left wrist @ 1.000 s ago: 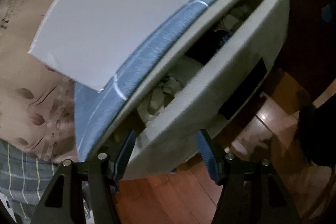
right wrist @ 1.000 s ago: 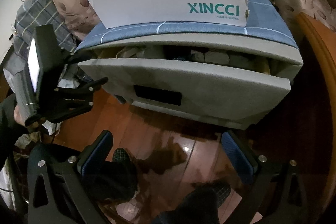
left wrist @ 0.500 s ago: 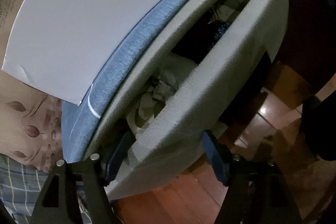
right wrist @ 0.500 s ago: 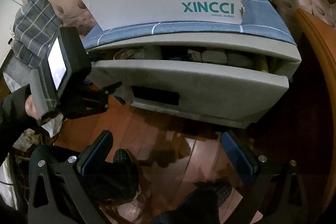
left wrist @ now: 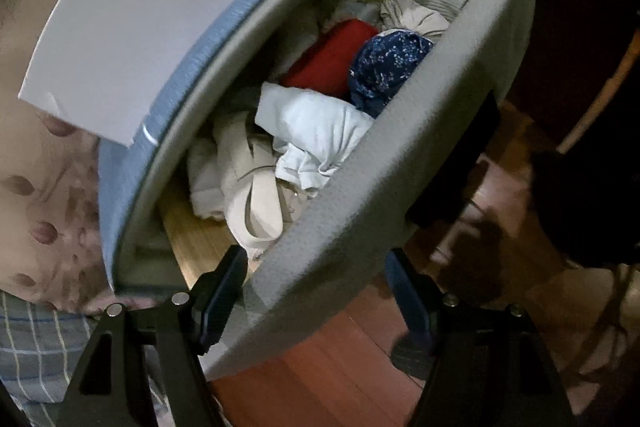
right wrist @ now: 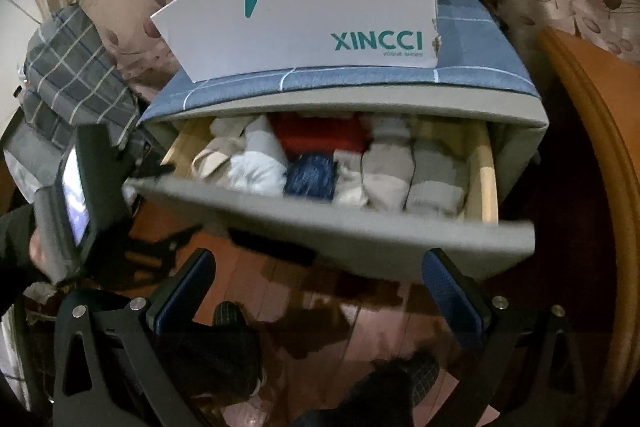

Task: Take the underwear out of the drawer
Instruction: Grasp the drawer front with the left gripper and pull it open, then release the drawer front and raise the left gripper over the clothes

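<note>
The grey drawer front (left wrist: 400, 167) (right wrist: 360, 231) stands pulled out, showing bundled underwear inside: a dark blue patterned piece (left wrist: 384, 67) (right wrist: 310, 175), a red one (left wrist: 332, 59) (right wrist: 320, 137), a pale blue-white one (left wrist: 316, 131) and beige ones (left wrist: 252, 195). My left gripper (left wrist: 314, 291) (right wrist: 172, 203) is open and straddles the left end of the drawer front, one finger inside the drawer and one outside, neither pad pressing on it. My right gripper (right wrist: 316, 291) hangs open over the floor in front of the drawer, holding nothing.
A white XINCCI box (right wrist: 304, 15) lies on the cabinet's blue checked cover (right wrist: 360, 83). Glossy wooden floor (right wrist: 360, 327) lies below, with the person's slippered feet (right wrist: 228, 315). Plaid fabric (right wrist: 72, 67) is at the left, a curved wooden edge (right wrist: 592, 107) at the right.
The drawer has slid much further out, uncovering the clothes inside. My left gripper came along with the drawer's left end. The right gripper stayed where it was.
</note>
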